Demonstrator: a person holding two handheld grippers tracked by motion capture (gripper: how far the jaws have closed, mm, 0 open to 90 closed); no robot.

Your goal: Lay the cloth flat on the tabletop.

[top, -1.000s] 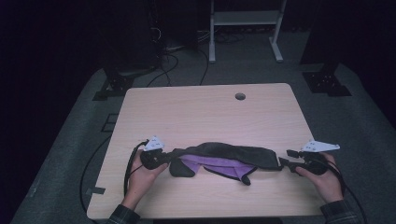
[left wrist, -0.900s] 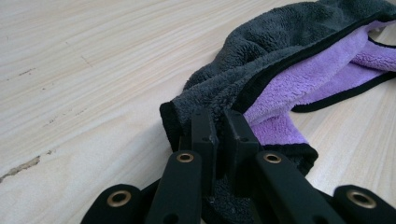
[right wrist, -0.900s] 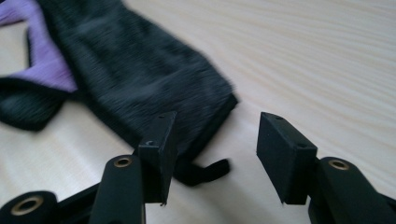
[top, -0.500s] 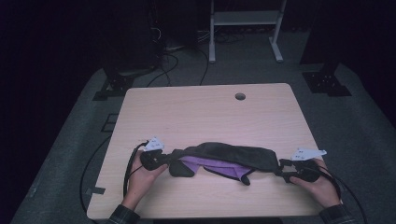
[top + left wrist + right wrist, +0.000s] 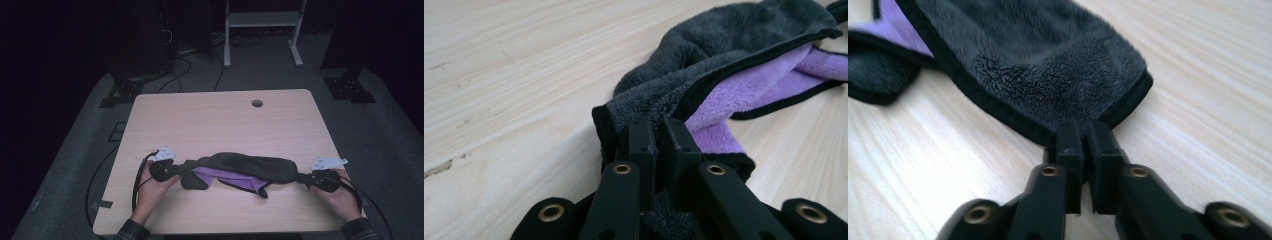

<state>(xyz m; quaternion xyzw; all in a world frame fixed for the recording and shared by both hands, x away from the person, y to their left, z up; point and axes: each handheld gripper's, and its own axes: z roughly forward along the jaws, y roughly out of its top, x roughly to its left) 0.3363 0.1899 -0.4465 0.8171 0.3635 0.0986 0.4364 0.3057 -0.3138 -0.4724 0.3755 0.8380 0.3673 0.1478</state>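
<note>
Pale wooden desk (image 5: pixel 220 120), round cable hole near its far edge. Across the near part, stretched left to right — a dark grey towel (image 5: pixel 240 167) with purple underside, bunched lengthwise and resting on the wood. Both forearms entering from the near edge, hands low, knuckles just above the surface, pointing inward toward each other. Left hand-held gripper (image 5: pixel 657 135) clenched on the towel's left end, plush fabric pinched between the jaws. Right hand-held gripper (image 5: pixel 1082 137) just closed — jaws now nipping the black-hemmed right corner of the towel, nearly level with the desk.
</note>
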